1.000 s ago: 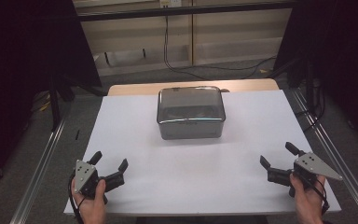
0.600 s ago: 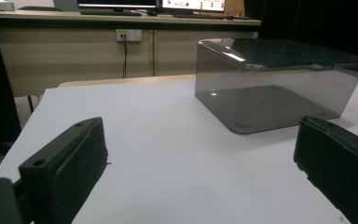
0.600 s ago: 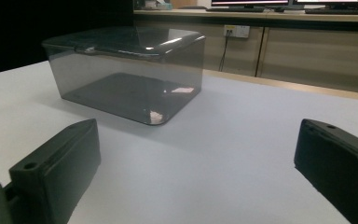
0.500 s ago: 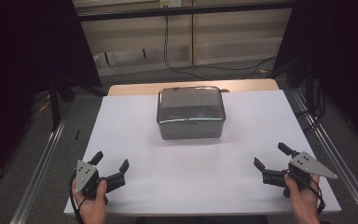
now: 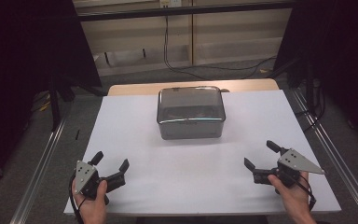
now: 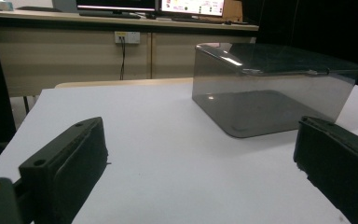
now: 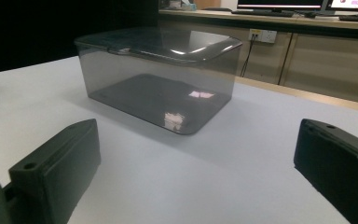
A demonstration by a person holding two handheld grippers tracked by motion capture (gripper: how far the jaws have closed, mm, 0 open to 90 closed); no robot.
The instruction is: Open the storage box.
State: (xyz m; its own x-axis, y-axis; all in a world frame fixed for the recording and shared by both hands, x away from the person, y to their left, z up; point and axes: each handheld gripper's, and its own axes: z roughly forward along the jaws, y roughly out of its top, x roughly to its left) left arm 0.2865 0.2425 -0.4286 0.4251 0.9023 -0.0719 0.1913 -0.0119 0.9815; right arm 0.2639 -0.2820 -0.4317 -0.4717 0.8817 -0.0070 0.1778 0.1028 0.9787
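White sheeting covers the table point(image 5: 135, 140), with a strip of bare wood showing at its far edge and grey floor and metal rails on both sides.

From above, the left gripper point(image 5: 110, 165) sits at the near left corner, held in a hand point(image 5: 91, 205), its two black jaws spread wide with nothing between them. The right gripper point(image 5: 261, 156) is at the near right, likewise released, jaws apart and empty, gripped by the other hand point(image 5: 292, 196); a grey three-cornered plate tops it. Both are well apart from the box and point roughly toward it.

One smoky, see-through plastic box point(image 5: 190, 112) with a lid stands in the middle of the far half of the table, upright and closed.

The left gripper view, low along the sheet, shows the box point(image 6: 272, 88) ahead and to the right, its lid edge catching light, and nothing visible inside; behind it are a cream cabinet front with one white wall socket point(image 6: 127, 37) and a plugged-in cable, and lit monitors point(image 6: 192, 6) on the worktop. The right gripper view has the box point(image 7: 161, 74) ahead and to the left, with reflections on its floor, a second socket point(image 7: 261, 35) behind, and monitors point(image 7: 307, 4) at the top edge. The high view shows none of those screens, but alone shows both hands.

Count: two grippers, two hands, one box.
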